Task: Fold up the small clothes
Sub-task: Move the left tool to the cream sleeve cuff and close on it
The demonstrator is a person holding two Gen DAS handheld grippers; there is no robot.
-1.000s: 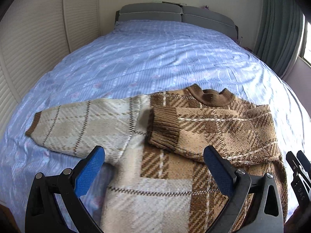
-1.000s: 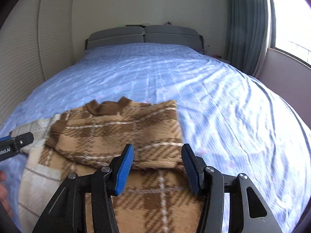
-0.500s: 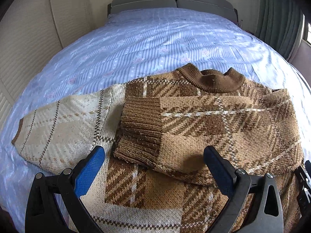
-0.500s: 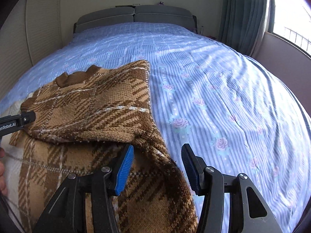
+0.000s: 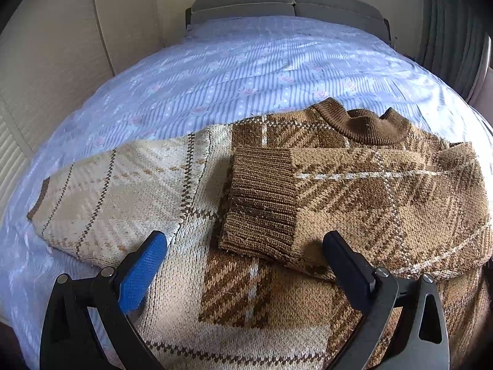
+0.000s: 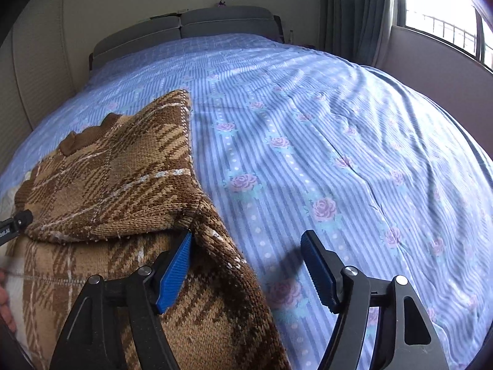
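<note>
Left claw point(image 5: 243, 265): spread wide, gripping nothing; its blue-padded fingers point(image 5: 140, 273) hang just above the sweater's lower front, one to each side of the brown cuff.
Right claw point(image 6: 246, 269): also well open and empty; its inner pad sits right against the sweater's side edge, just under the armpit fold, though I cannot tell whether it actually presses the knit; the outer pad hangs over bare sheet.
Sweater point(image 5: 277, 277): a small plaid knit, cream on one half and brown on the other, lying flat across the near end of the bed with its collar point(image 5: 363, 125) pointing toward the headboard.
Folded sleeve point(image 5: 354, 203): the brown one, laid across the sweater's chest, with its ribbed cuff point(image 5: 262, 200) ending near the middle of the sweater.
Other sleeve point(image 5: 107, 194): the cream one, stretched straight out from the sweater, flat on the sheet, its cuff at the far tip.
Sweater's side edge point(image 6: 222, 240): lifts in a soft ridge between the right claw's pads and slopes down onto the sheet.
Room around the sweater: bare blue flowered bedsheet point(image 6: 339, 154) beyond the collar up to the grey headboard point(image 5: 286, 3), and a broad stretch out from the brown side toward the curtain point(image 6: 354, 9) and window.
Pose: both claws are held low over the near end of the sweater, pointing toward the headboard; the left claw's tip point(image 6: 15, 222) shows at the far side of the sweater in the right camera.
</note>
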